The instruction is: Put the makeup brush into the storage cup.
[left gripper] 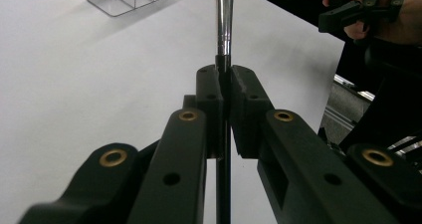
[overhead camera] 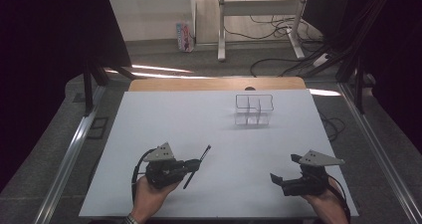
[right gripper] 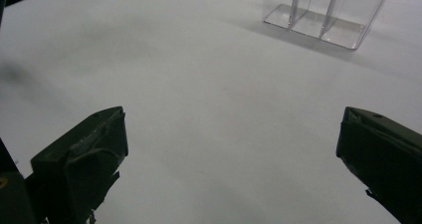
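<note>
Left gripper (overhead camera: 191,165) clamped on a slim brush (overhead camera: 197,167), black handle pinched between the pads, metal ferrule (left gripper: 224,20) running out ahead; brush held just above the white table (overhead camera: 199,119), near its front edge. Right gripper (overhead camera: 276,180) gaping wide, nothing between the jaws. Clear divided organizer (overhead camera: 254,109) standing upright, well apart, toward the far side.

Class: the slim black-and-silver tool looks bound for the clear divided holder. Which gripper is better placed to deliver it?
Probably the left. The left gripper is shut on the tool, while the right gripper stands open, holding nothing. The clear holder lies ahead.
</note>
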`<control>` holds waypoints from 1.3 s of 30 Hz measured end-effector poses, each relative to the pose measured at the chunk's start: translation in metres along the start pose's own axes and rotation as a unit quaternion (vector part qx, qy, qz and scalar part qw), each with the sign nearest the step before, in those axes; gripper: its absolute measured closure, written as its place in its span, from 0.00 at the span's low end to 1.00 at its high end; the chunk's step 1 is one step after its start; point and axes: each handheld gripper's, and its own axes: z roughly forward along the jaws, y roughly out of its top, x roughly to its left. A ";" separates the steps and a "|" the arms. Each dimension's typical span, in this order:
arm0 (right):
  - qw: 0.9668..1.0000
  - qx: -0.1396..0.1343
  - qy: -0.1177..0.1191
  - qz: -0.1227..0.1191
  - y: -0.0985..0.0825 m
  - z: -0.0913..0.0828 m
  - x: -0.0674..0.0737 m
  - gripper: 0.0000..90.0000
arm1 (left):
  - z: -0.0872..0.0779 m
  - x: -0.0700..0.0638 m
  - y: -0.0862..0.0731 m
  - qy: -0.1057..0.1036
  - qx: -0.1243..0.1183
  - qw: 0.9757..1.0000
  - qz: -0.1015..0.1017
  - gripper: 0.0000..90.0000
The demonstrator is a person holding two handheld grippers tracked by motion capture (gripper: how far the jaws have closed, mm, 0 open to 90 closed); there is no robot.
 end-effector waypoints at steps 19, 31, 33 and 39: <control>0.999 -0.019 0.034 0.020 0.021 0.011 0.017 0.00 | 0.009 -0.004 0.000 -0.003 -0.003 1.000 0.006 0.93; 0.995 -0.040 0.078 0.052 0.036 0.020 0.028 0.00 | 0.017 -0.006 0.001 -0.015 -0.007 1.000 0.005 0.93; 0.994 -0.042 0.088 0.053 0.038 0.021 0.030 0.00 | 0.020 -0.007 0.002 -0.017 -0.008 1.000 0.004 0.93; 0.992 -0.038 0.106 0.059 0.045 0.029 0.037 0.00 | 0.023 -0.009 0.003 -0.020 -0.014 1.000 0.002 0.93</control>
